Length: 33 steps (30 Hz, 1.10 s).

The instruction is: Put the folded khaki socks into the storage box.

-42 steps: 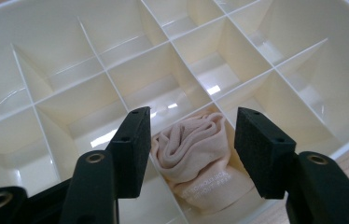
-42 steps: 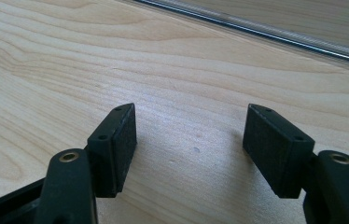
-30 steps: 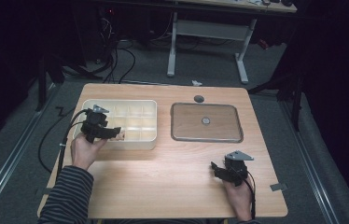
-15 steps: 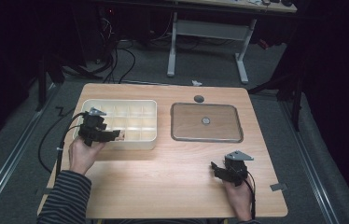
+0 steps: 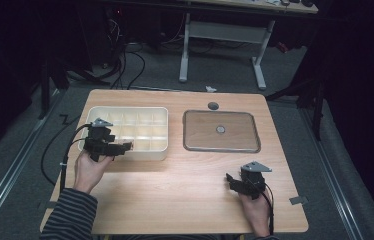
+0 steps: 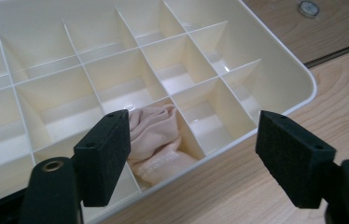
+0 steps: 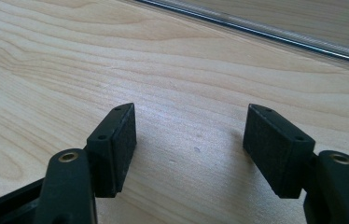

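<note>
Pink cloth lies bunched in a near-edge compartment of the cream divided tray at the desk's left side. Left gripper fingers have just been opening, empty, above it; right gripper fingers stand open over bare desk.

Your left claw has just been opening, nothing between its jaws; beyond them, a pink cloth lies crumpled in a near-edge compartment of the cream tray.
</note>
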Motion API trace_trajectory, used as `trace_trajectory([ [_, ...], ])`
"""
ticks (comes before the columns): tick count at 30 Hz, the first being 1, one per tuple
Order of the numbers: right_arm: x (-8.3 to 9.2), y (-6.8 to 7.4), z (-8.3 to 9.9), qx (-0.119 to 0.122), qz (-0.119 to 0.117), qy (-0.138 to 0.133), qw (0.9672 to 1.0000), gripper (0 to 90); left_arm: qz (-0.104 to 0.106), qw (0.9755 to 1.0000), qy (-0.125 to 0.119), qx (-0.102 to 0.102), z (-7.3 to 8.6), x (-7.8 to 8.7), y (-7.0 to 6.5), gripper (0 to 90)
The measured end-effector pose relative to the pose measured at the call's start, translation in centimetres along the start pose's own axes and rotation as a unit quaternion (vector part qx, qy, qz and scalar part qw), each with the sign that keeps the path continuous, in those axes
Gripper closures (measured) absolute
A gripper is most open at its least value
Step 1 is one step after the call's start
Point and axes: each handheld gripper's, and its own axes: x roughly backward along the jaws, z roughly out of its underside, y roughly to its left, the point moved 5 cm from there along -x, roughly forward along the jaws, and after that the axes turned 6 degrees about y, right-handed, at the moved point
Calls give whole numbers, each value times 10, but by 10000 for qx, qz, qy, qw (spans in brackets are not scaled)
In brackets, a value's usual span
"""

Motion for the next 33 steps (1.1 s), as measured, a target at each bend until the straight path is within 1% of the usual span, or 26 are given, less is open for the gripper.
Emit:
trace_trajectory([
  [4, 0, 0, 0, 0, 1, -1, 10000, 347, 13, 10000, -69, 18, 2, 3, -3, 229],
  [6, 0, 0, 0, -2, 0, -1, 10000, 347, 78, 9999, -95, 50, 3, 5, -5, 217],
  [9, 0, 0, 0, -1, 0, 0, 10000, 347, 111, 9999, -113, 45, 5, 6, -6, 198],
  [13, 0, 0, 0, -2, 0, -1, 10000, 347, 184, 9996, -197, 68, 8, 8, -8, 177],
  [15, 0, 0, 0, -1, 0, 0, 10000, 347, 185, 9996, -190, 94, 9, 8, -9, 177],
  [17, 0, 0, 0, -1, 0, -1, 10000, 347, 95, 9998, -156, 66, 10, 8, -10, 174],
  [23, 0, 0, 0, -3, 0, 0, 10000, 347, 167, 9996, -228, -26, 10, 12, -19, 161],
  [27, 0, 0, 0, -3, -1, 0, 10000, 347, 183, 9996, -207, -102, 11, 11, -24, 159],
  [31, 0, 0, 0, -3, -2, -1, 10000, 347, 201, 9996, -169, -108, 13, 11, -27, 160],
  [33, 0, 0, 0, -5, -3, -1, 10000, 347, 212, 9996, -179, -60, 14, 10, -28, 161],
])
